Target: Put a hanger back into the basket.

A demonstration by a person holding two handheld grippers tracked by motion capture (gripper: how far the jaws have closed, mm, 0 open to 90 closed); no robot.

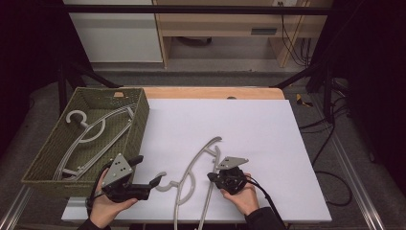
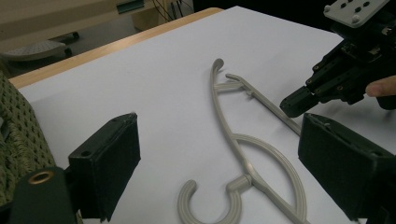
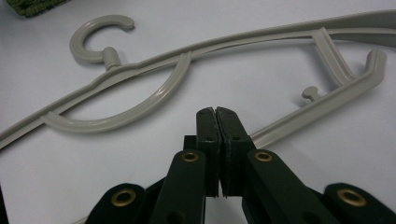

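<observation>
High view: hanger [image 1: 191, 177] flat, hook toward left tool [image 1: 154, 182].

High view: overhead, facing 12 o'clock across the table [image 1: 268, 124]. Both gripper views sit low and close, sharing the grey hanger [image 2: 243, 144] [image 3: 187, 51]

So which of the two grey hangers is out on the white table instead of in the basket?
The hanger lying between both grippers; the other hanger lies inside the green basket.
</observation>
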